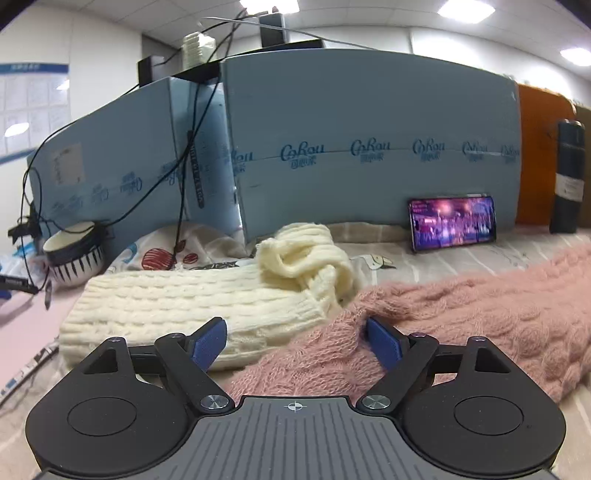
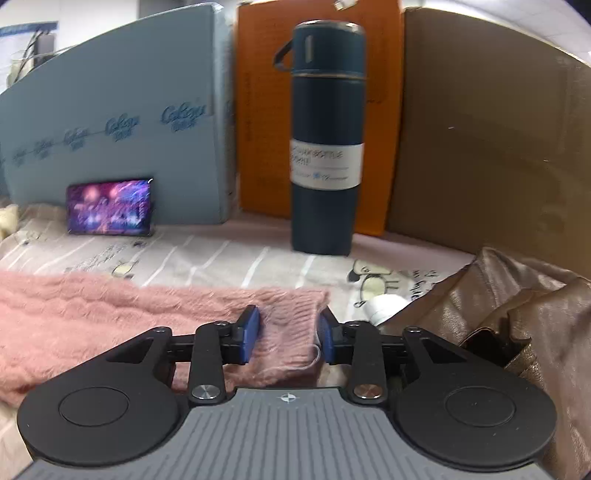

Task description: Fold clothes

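- The pink sweater (image 1: 461,317) lies spread across the bedsheet (image 2: 229,262), beside a cream sweater (image 1: 177,306).
- The left gripper (image 1: 295,339) gapes wide over one end.
- The right gripper (image 2: 288,332) straddles the other end, unclamped; pinching both comes next.

Office, rigged up as a makeshift test station. Evidence: drop ceiling with recessed panel lights (image 1: 466,10), white walls, a printed chart (image 1: 33,107) pinned at left. The worktop (image 2: 229,266) is covered with a cartoon-print sheet and fenced in by blue foam boards (image 1: 369,147) stamped with a repeated logo, plus an orange panel (image 2: 266,110) and plain cardboard (image 2: 491,140). Loose black cables (image 1: 184,155) hang over the boards. Desk clutter: a phone (image 1: 452,222) playing video, a dark thermos (image 2: 325,140), a striped bowl (image 1: 74,254).
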`<control>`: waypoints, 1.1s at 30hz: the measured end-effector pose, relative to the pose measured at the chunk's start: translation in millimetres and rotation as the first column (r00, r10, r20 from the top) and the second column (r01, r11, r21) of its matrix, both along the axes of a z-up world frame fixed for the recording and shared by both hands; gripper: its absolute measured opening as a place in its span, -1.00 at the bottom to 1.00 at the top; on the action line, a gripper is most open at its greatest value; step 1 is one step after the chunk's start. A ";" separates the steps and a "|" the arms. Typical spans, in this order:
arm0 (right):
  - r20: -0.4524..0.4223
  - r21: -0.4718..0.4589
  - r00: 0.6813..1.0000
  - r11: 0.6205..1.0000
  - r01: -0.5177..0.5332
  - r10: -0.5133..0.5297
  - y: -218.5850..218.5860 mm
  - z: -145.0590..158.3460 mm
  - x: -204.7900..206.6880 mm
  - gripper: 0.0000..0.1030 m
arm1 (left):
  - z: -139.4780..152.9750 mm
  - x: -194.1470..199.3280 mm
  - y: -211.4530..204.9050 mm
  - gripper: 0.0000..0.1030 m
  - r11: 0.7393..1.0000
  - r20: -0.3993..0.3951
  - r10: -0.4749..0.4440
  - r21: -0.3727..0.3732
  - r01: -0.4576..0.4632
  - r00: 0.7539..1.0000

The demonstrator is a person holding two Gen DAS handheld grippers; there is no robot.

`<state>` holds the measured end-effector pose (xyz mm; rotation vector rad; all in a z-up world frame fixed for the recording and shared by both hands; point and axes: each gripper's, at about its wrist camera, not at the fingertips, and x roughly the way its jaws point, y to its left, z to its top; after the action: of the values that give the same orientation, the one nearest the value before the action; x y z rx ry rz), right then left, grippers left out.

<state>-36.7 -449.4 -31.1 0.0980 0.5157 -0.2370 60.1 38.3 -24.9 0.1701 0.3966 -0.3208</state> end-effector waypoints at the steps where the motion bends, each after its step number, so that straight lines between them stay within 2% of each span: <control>1: 0.037 0.030 0.999 1.000 0.009 -0.010 -0.6 3.1 -3.8 -0.09 | 2.9 -2.0 0.0 0.66 1.000 0.013 0.017 -0.011 -0.016 1.000; 2: 0.082 0.070 0.996 0.997 0.014 -0.020 -2.1 7.1 -9.1 0.02 | 7.3 -5.4 -0.3 0.66 0.999 0.033 0.039 -0.029 -0.038 0.999; 3: 0.122 0.105 0.992 0.994 0.028 -0.041 -2.8 12.2 -15.8 0.24 | 12.4 -9.3 -0.8 0.66 0.996 0.056 0.071 -0.055 -0.067 0.996; 5: 0.195 0.169 0.977 0.984 0.058 -0.091 -3.6 23.2 -30.0 0.34 | 23.4 -19.1 0.1 0.69 0.978 0.092 0.166 -0.144 -0.152 0.982; 6: 0.209 0.202 0.971 0.976 0.075 -0.118 -2.1 27.2 -36.8 0.40 | 27.2 -24.3 0.6 0.73 0.960 0.089 0.205 -0.213 -0.183 0.975; 7: 0.215 0.235 0.966 0.968 0.094 -0.146 -0.1 30.8 -43.6 0.58 | 29.2 -30.2 0.3 0.82 0.944 0.078 0.207 -0.279 -0.178 0.975; 8: 0.221 0.267 0.960 0.957 0.111 -0.173 2.0 34.4 -50.4 0.66 | 30.3 -35.2 -0.4 0.85 0.930 0.069 0.180 -0.338 -0.146 0.981; 10: 0.186 0.377 0.961 0.918 0.124 -0.206 1.7 32.1 -61.3 0.70 | 29.2 -42.1 -6.4 0.85 0.910 0.042 0.097 -0.409 -0.072 0.994; 11: 0.149 0.444 0.964 0.887 0.132 -0.218 0.9 26.9 -65.0 0.71 | 27.7 -44.1 -10.9 0.85 0.903 0.029 0.050 -0.429 -0.033 0.998; 14: 0.011 0.621 0.968 0.761 0.189 -0.249 -1.8 2.8 -70.7 0.72 | 19.8 -46.8 -28.7 0.85 0.920 0.024 -0.045 -0.389 0.051 0.999; 15: -0.016 0.658 0.967 0.725 0.202 -0.254 -2.1 -5.5 -71.2 0.72 | 16.8 -46.8 -33.6 0.85 0.927 0.027 -0.052 -0.370 0.058 0.998; 16: -0.020 0.675 0.966 0.709 0.203 -0.257 -1.1 -11.3 -70.9 0.72 | 14.3 -45.7 -37.0 0.85 0.931 0.023 -0.059 -0.359 0.063 0.998; 18: -0.016 0.697 0.965 0.689 0.197 -0.261 1.8 -20.9 -69.6 0.74 | 10.5 -41.9 -38.2 0.85 0.927 0.005 -0.081 -0.366 0.077 0.997; 21: 0.042 0.713 0.964 0.683 0.156 -0.264 2.5 -28.2 -60.3 0.81 | 6.3 -37.3 -36.3 0.85 0.920 -0.021 -0.092 -0.385 0.076 0.996; 24: 0.089 0.770 0.955 0.627 0.115 -0.284 -1.9 -34.7 -49.0 0.90 | 2.1 -35.5 -34.6 0.85 0.918 -0.040 -0.087 -0.391 0.065 0.995; 27: 0.116 0.770 0.946 0.629 0.106 -0.302 -0.1 -35.1 -37.3 0.91 | 1.3 -35.1 -34.2 0.85 0.917 -0.046 -0.092 -0.393 0.066 0.995; 29: 0.119 0.754 0.936 0.644 0.133 -0.332 2.2 -34.6 -31.1 0.87 | 1.1 -34.7 -34.9 0.85 0.919 -0.044 -0.093 -0.389 0.069 0.995; 30: 0.130 0.739 0.932 0.659 0.137 -0.339 5.6 -34.0 -29.0 0.73 | 0.9 -34.5 -35.1 0.85 0.920 -0.042 -0.092 -0.387 0.069 0.995; 31: 0.139 0.721 0.930 0.679 0.140 -0.340 7.3 -32.8 -25.3 0.33 | 1.0 -34.6 -35.1 0.85 0.920 -0.040 -0.091 -0.386 0.069 0.995; 32: 0.139 0.695 0.929 0.702 0.154 -0.342 9.8 -32.3 -22.8 0.04 | 1.1 -34.9 -35.1 0.85 0.921 -0.038 -0.090 -0.385 0.069 0.995; 33: 0.152 0.666 0.928 0.729 0.157 -0.339 13.1 -30.1 -24.7 -0.40 | 1.3 -35.2 -35.0 0.85 0.921 -0.035 -0.090 -0.384 0.069 0.995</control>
<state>-61.4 -436.3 -61.2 0.8796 0.2919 -0.2980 24.9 3.3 -23.5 -0.2068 0.3719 -0.4774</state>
